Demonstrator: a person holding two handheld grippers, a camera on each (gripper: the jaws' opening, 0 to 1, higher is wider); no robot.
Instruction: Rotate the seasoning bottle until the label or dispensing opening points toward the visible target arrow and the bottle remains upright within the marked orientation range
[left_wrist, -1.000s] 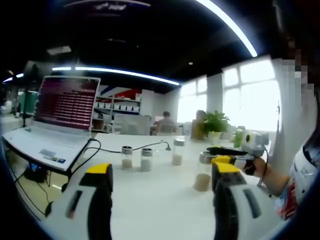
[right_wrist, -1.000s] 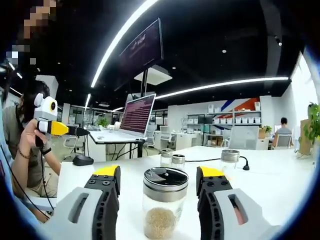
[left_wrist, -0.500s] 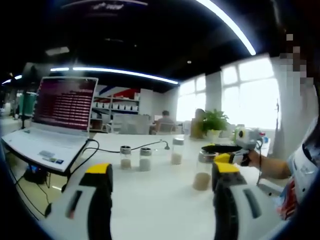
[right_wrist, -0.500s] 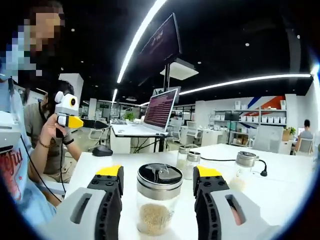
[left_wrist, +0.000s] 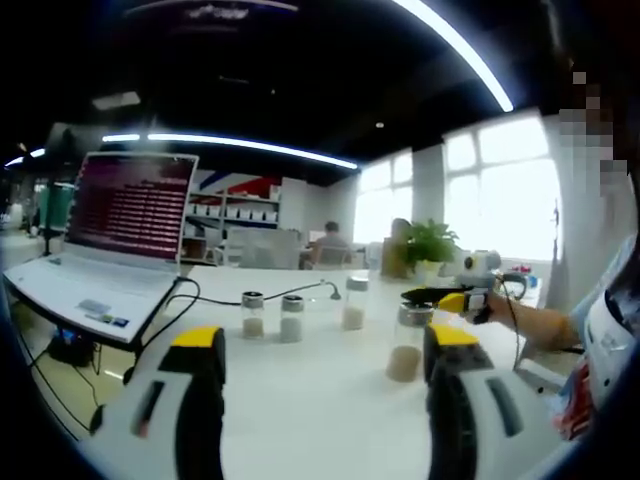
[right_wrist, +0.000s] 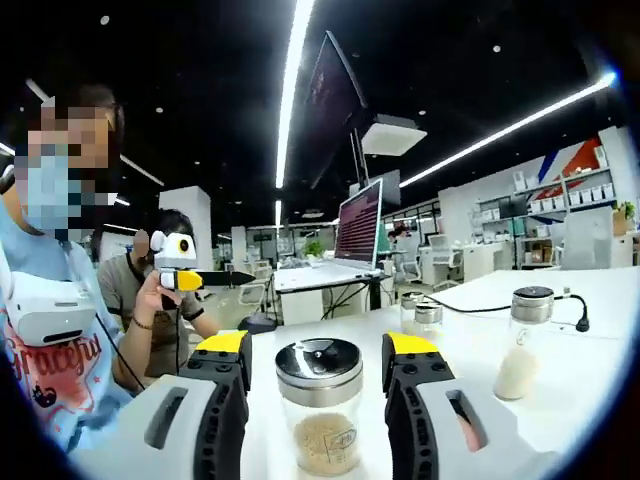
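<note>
Seasoning bottle (right_wrist: 318, 405) stands upright between right gripper's (right_wrist: 315, 365) parted jaws.

Little legible: rows of tiny text on the laptop screen (left_wrist: 135, 205), far left of the jaws, too blurred to read; a faint mark on the seasoning bottle (right_wrist: 319, 404), between the jaws, likewise unreadable.

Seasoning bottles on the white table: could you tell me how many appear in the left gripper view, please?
4: a pair near the laptop cable, one farther back, and one by the right gripper.
</note>
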